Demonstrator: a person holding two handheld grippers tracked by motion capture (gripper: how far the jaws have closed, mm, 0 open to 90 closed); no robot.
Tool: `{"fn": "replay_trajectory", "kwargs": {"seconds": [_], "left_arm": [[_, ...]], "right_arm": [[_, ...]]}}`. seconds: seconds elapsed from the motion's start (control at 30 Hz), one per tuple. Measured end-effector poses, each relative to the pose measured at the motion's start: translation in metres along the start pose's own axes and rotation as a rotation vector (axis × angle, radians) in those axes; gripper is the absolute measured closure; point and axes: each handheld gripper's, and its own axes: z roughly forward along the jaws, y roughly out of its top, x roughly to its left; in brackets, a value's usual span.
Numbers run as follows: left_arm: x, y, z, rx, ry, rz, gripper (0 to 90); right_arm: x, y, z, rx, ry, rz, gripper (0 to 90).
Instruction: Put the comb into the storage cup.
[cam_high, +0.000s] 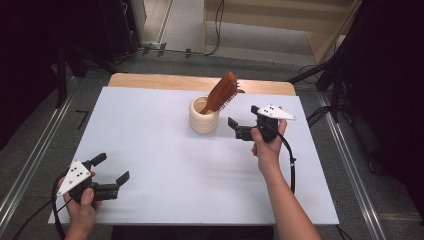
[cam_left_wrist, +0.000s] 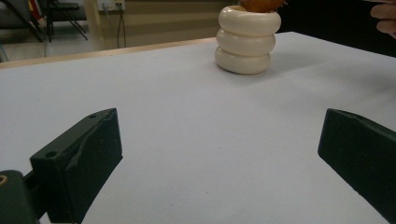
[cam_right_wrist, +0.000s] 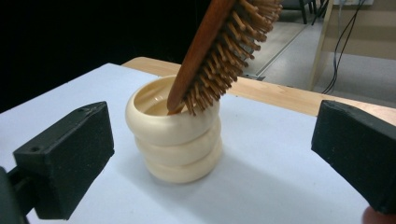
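A cream ribbed cup (cam_high: 203, 117) (cam_left_wrist: 244, 41) (cam_right_wrist: 175, 135) stands on the white table (cam_high: 175, 165), back of centre. A brown wooden hairbrush (cam_high: 223, 91) (cam_right_wrist: 219, 46) leans in it, handle down, bristles facing right. My right gripper (cam_high: 243, 121) (cam_right_wrist: 212, 154) hovers just right of the cup, open, with nothing between its jaws. My left gripper (cam_high: 111, 168) (cam_left_wrist: 219, 158) rests near the front left corner, open and holding nothing, pointing across the table toward the cup.
The wooden back edge of the table (cam_high: 150, 80) shows beyond the white sheet. Dark stands (cam_high: 330, 75) and cables lie on the floor around the table. A cable (cam_high: 291, 165) trails from the right gripper along the forearm.
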Motion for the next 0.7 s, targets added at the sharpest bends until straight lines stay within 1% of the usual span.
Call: {"fn": "replay_trajectory", "kwargs": {"seconds": [0.07,0.13,0.2,0.27,0.43,0.7], "left_arm": [[0.000,0.000,0.000,0.001,0.000,0.001,0.0],[0.000,0.000,0.000,0.001,0.001,0.001,0.0],[0.000,0.000,0.000,0.000,0.000,0.001,0.0],[0.000,0.000,0.000,0.000,0.001,0.001,0.0],[0.000,0.000,0.000,0.000,0.002,0.000,0.0],[-0.001,0.000,0.000,0.001,0.005,0.003,0.0]], "right_arm": [[0.000,-0.003,-0.003,0.007,-0.005,0.002,0.0],[-0.001,-0.005,-0.007,0.005,-0.004,-0.007,0.0],[-0.001,-0.008,-0.011,0.001,-0.004,0.000,0.0],[-0.001,-0.010,-0.015,-0.001,-0.002,-0.006,0.0],[-0.001,-0.017,-0.026,-0.010,-0.017,-0.009,0.0],[-0.003,-0.029,-0.042,-0.016,-0.025,-0.017,0.0]]}}
